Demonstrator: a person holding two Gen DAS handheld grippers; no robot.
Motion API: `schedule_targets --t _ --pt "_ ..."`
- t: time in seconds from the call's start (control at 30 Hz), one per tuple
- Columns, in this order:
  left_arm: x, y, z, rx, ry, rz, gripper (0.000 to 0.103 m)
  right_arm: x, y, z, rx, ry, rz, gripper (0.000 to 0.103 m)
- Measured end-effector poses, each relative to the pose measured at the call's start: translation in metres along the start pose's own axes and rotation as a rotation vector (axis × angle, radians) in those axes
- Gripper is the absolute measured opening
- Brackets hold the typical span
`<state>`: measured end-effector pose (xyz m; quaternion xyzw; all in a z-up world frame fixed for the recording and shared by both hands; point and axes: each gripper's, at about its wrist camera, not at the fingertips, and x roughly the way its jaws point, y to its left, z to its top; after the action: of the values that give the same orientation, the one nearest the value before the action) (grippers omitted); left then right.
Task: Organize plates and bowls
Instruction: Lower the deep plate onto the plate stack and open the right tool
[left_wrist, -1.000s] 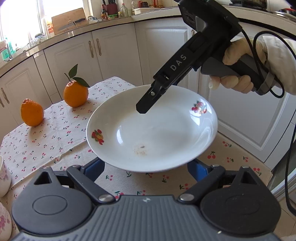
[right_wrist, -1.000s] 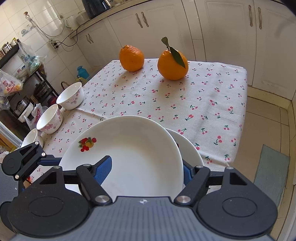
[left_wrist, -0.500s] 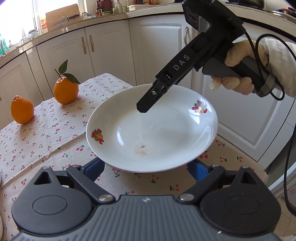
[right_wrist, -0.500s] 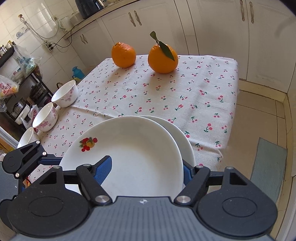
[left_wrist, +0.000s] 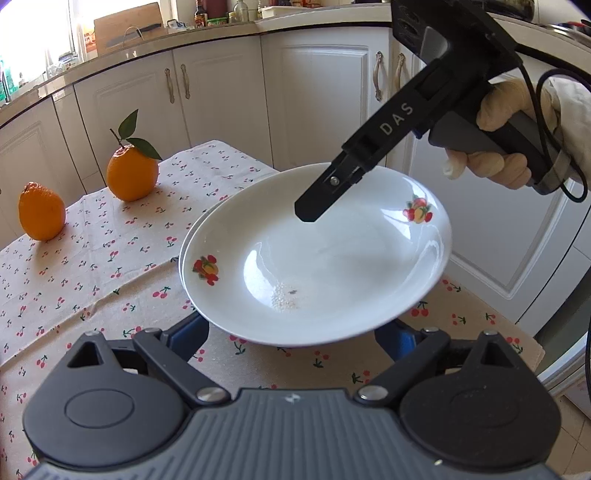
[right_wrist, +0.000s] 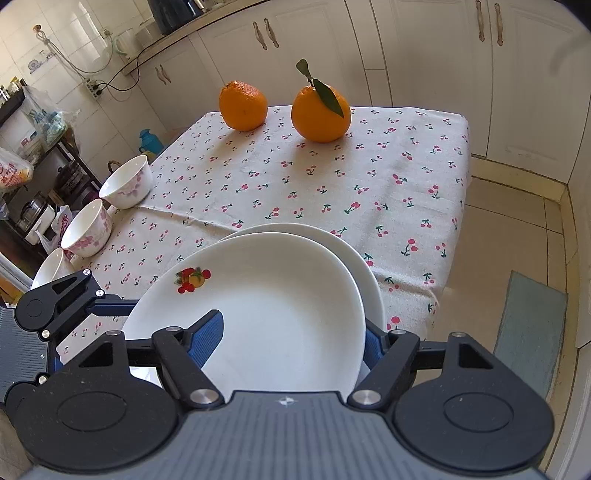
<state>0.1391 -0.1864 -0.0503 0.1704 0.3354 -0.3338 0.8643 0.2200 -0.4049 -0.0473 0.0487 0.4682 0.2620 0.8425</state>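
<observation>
A white deep plate with fruit prints (left_wrist: 332, 266) (right_wrist: 266, 306) hangs just above a second white plate (right_wrist: 354, 254), whose rim (left_wrist: 197, 229) peeks out on the cherry tablecloth. My right gripper (right_wrist: 291, 339) is shut on the top plate's rim; one blue pad (right_wrist: 207, 338) lies over the rim, the other below. It also shows in the left wrist view (left_wrist: 325, 199), reaching in from the right. My left gripper (left_wrist: 291, 338) is open, its blue fingers (left_wrist: 188, 334) spread under the plate's near edge.
Two oranges (right_wrist: 243, 105) (right_wrist: 319, 114) sit at the table's far side. Three white floral bowls (right_wrist: 127, 182) (right_wrist: 86, 229) (right_wrist: 51, 264) stand along the left edge. White cabinets (left_wrist: 321, 99) surround the table (right_wrist: 369, 177); a mat (right_wrist: 528, 332) lies on the floor at right.
The held plate has come over the second plate, which now shows further under it. Both grippers have shifted with it across the table; the grip is unchanged.
</observation>
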Motion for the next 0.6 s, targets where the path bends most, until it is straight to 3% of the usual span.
schedule_targets --t 0.6 --pt "0.000 0.001 -0.002 0.013 -0.025 -0.031 0.101 -0.011 0.005 -0.006 0.008 -0.004 -0.058 0.081"
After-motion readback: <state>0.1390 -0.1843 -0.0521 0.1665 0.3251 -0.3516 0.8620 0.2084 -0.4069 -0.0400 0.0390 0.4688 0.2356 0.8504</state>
